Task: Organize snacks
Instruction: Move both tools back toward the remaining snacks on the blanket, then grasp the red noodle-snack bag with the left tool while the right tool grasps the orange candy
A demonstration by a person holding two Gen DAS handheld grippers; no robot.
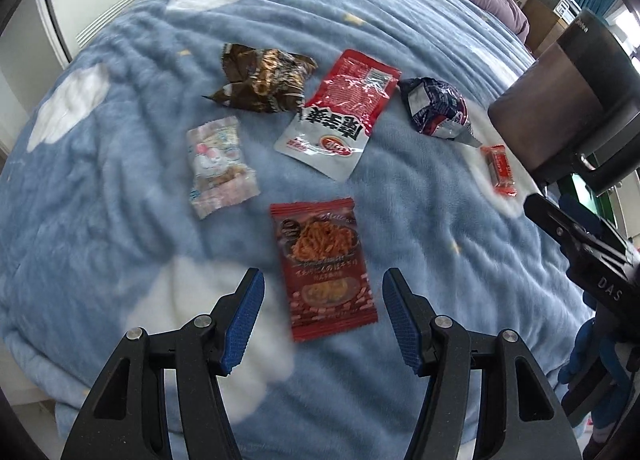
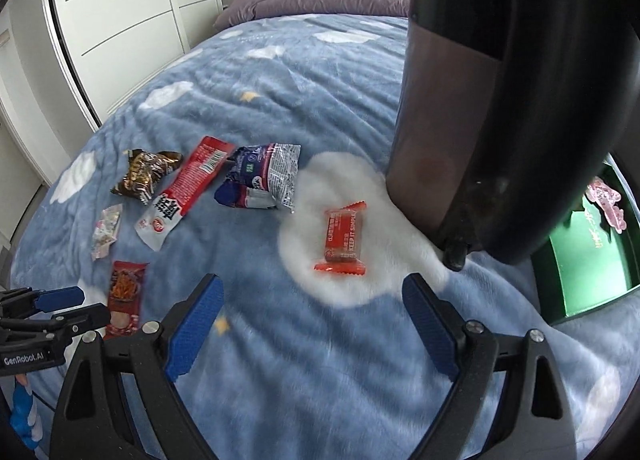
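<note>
Risk I see: both grippers, left gripper [image 1: 323, 314] and right gripper [image 2: 314, 324], fingers wide and empty, could snag plush blanket [image 1: 120, 240] beneath flat noodle packet [image 1: 323, 266], lower centre.

Light: bright, soft daylight
Glare: sheen on foil wrappers
Blur: slight motion smear
Edges: strong fisheye bending, dark corners

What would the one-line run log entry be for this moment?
left gripper: open, over dark red noodle-snack packet | right gripper: open, near small orange wrapped candy | six snacks on blue cloud-print blanket
</note>
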